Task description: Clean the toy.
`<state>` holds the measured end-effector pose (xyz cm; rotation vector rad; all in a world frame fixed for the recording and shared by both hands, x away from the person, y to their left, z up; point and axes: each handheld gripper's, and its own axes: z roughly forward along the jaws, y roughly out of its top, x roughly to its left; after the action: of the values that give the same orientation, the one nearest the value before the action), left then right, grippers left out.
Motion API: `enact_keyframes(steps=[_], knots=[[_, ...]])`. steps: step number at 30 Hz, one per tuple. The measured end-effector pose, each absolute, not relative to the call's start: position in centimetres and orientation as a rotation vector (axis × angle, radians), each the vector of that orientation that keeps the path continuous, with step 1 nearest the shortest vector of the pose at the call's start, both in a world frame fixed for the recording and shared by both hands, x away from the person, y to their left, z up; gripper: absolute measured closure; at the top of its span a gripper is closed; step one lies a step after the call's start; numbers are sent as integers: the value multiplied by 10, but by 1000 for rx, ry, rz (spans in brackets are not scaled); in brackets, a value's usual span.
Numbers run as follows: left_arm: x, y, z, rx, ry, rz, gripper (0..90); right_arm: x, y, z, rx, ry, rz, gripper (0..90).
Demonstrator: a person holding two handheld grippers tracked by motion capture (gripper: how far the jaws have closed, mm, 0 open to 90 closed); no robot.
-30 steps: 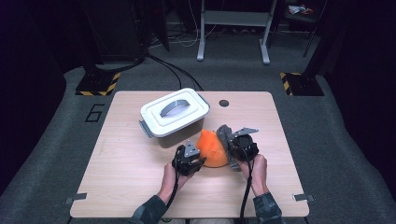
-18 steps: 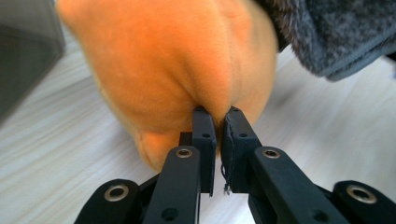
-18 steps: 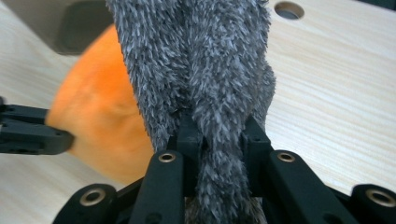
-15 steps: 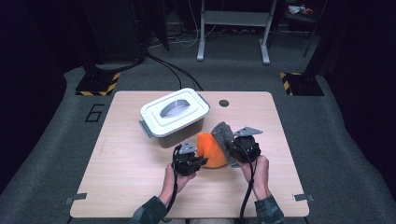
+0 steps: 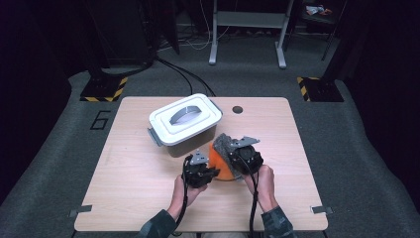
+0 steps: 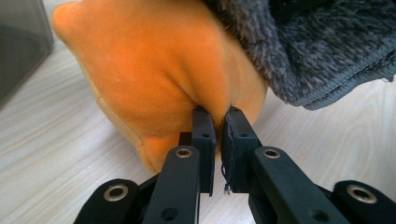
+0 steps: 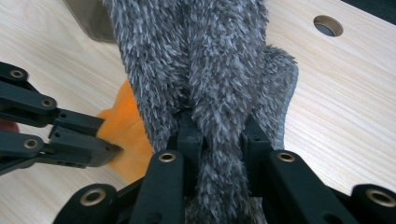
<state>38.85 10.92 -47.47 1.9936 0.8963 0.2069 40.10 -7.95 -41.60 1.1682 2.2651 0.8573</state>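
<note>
So the left gripper (image 6: pixel 217 116) has its jaws pinched together on a fold of the soft orange plush cloth (image 6: pixel 154 70); they've just been closing, and the fabric bunches up right ahead of the tips. In the high view that left gripper (image 5: pixel 210 173) sits against the near-left edge of the orange cloth (image 5: pixel 220 166). The right gripper (image 7: pixel 219 128) is clamped on a thick bunch of the fuzzy grey fleece cloth (image 7: pixel 210 60), which runs up and away from the jaws and drapes over the orange one. Beyond both, toward the far left, sits a white lidded plastic box (image 5: pixel 184 121) on the light wooden table (image 5: pixel 129 188), close to the cloths.
</note>
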Motion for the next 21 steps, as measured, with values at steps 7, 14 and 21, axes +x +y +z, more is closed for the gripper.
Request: enact_keyframes(steps=[7, 14, 21], knots=[[391, 112, -477, 2010, 900, 225, 844, 406, -94, -421, 1252, 2240, 817, 748], [393, 114, -480, 2031, 900, 232, 843, 418, -121, -440, 1359, 2220, 791, 748], [394, 116, -481, 2047, 902, 250, 842, 427, -137, -454, 1435, 2229, 732, 748]])
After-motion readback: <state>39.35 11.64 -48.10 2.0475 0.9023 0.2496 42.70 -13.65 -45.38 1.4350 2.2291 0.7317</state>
